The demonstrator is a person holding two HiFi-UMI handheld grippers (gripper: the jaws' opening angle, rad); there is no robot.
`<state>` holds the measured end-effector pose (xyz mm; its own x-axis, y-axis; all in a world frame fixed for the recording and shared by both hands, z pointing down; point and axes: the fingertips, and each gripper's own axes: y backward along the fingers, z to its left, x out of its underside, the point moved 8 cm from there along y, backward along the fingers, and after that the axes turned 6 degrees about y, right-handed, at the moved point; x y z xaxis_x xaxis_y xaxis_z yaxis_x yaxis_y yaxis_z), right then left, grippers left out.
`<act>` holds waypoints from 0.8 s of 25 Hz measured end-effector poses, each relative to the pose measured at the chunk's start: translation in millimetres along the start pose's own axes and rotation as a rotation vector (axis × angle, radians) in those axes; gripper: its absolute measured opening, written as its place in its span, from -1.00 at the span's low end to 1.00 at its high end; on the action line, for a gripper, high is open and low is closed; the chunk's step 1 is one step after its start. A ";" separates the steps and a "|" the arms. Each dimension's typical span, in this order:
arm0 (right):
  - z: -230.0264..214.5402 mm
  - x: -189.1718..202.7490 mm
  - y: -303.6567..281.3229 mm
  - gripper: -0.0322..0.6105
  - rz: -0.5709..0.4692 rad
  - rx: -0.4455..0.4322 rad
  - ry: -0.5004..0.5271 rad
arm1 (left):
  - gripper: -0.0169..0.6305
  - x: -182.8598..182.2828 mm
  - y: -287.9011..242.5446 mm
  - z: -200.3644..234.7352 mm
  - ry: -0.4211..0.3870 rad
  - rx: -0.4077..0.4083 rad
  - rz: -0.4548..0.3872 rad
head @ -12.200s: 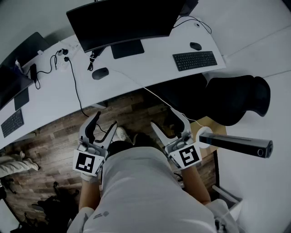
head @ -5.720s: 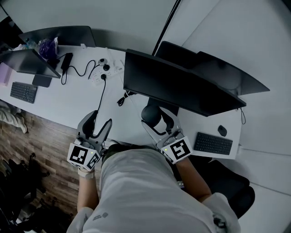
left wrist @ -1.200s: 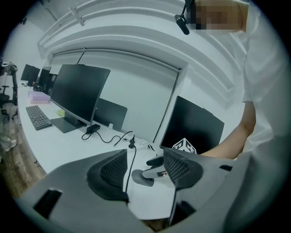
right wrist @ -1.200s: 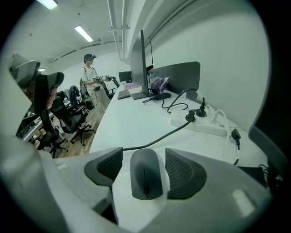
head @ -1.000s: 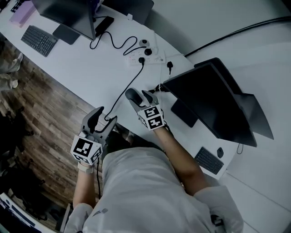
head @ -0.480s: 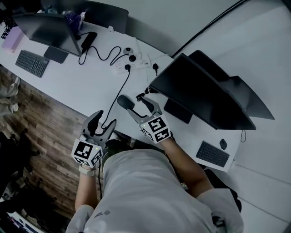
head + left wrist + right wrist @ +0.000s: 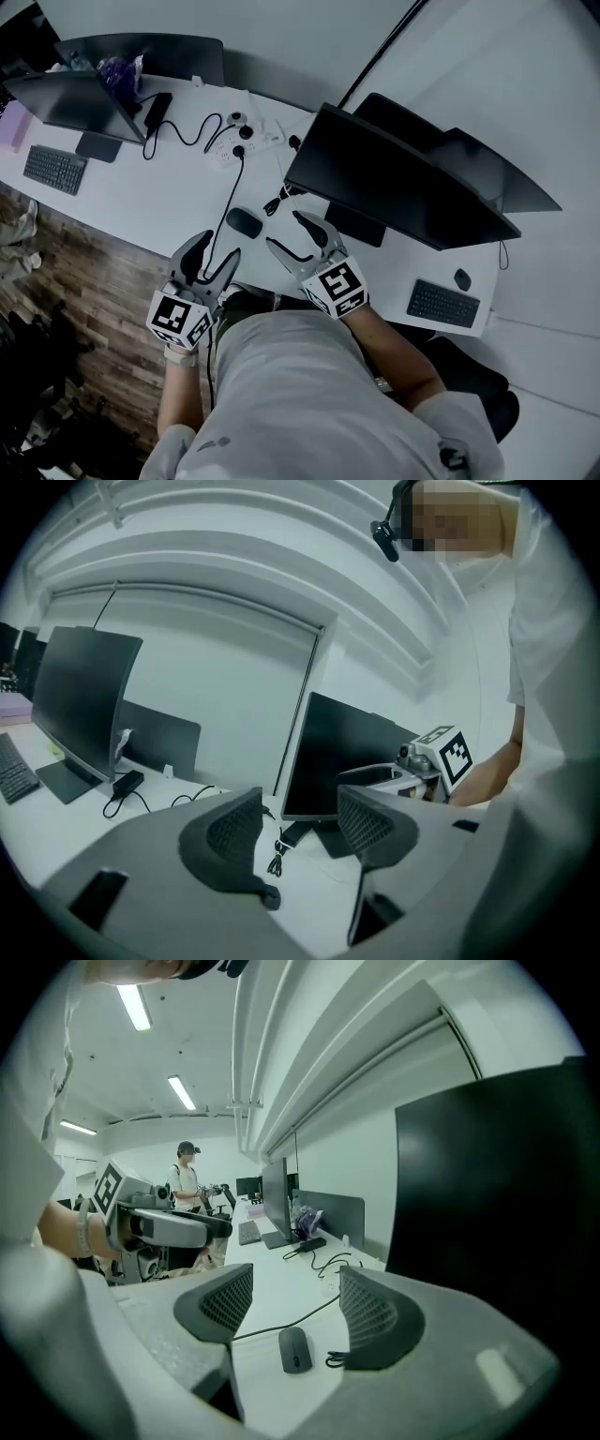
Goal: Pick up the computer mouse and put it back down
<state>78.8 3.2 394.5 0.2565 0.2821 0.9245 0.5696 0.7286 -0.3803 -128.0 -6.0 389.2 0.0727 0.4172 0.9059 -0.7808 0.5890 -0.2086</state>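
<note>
A dark computer mouse [image 7: 244, 223] lies flat on the white desk [image 7: 141, 202], left of the big monitor's foot. My right gripper [image 7: 285, 232] hovers open just right of the mouse, apart from it. In the right gripper view the mouse [image 7: 294, 1348] lies on the desk beyond the open right gripper [image 7: 296, 1309], with nothing between the pads. My left gripper [image 7: 217, 247] stands open and empty over the desk's front edge. In the left gripper view the left gripper [image 7: 300, 832] is open, facing the monitor [image 7: 337, 761].
A large black monitor [image 7: 394, 187] stands right of the mouse. A black cable [image 7: 228, 192] runs from a power strip [image 7: 239, 141] to the desk edge. A keyboard [image 7: 442, 303] and second mouse [image 7: 462, 279] lie far right. Another monitor [image 7: 75, 98] and keyboard [image 7: 54, 169] are at left.
My right gripper, which was at the mouse a second ago, has drawn back toward my body. The mouse now lies free on the desk. The left gripper has barely moved.
</note>
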 end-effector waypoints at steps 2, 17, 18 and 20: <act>-0.8 -3.5 11.2 -0.01 -0.016 0.016 0.002 | -0.20 -3.7 -3.4 -4.3 -0.008 0.014 -0.002; -0.1 -21.7 72.6 -0.01 -0.140 0.074 0.007 | -0.20 -23.2 -12.5 -30.2 -0.046 0.083 -0.016; 0.9 -22.7 74.6 -0.01 -0.145 0.073 0.008 | -0.20 -23.9 -12.7 -31.2 -0.048 0.084 -0.017; 2.5 -24.2 78.1 -0.01 -0.154 0.068 0.014 | -0.20 -24.8 -13.6 -34.3 -0.053 0.089 -0.016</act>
<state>115.2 54.8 342.5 0.1808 0.1553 0.9712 0.5492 0.8032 -0.2306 -97.9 -0.7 357.0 0.0546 0.3690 0.9278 -0.8318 0.5309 -0.1622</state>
